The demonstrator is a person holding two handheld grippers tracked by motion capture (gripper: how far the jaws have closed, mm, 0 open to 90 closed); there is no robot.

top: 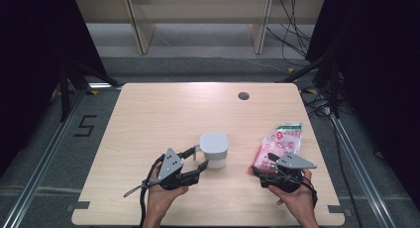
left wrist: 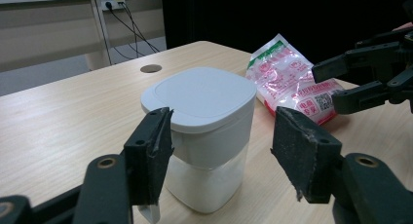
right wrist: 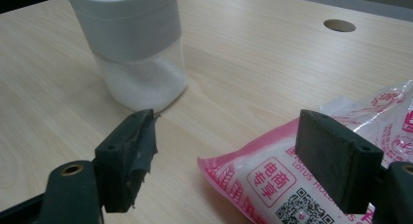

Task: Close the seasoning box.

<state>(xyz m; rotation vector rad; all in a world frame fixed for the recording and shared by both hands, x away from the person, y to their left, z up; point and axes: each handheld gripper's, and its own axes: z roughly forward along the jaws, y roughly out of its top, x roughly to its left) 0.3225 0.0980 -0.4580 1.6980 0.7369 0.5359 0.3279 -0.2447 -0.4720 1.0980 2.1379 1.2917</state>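
Plastic, wood and worn rubber

The table (top: 163, 114) is pale matt wood grain; the jar (left wrist: 204, 136) has a smooth matt white plastic lid over a clear body; the bag (right wrist: 292, 185) is glossy crinkled plastic film; the jaw pads look rough and frayed.

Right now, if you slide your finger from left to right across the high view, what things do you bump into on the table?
Left gripper → white lidded container → right gripper → pink-printed bag.
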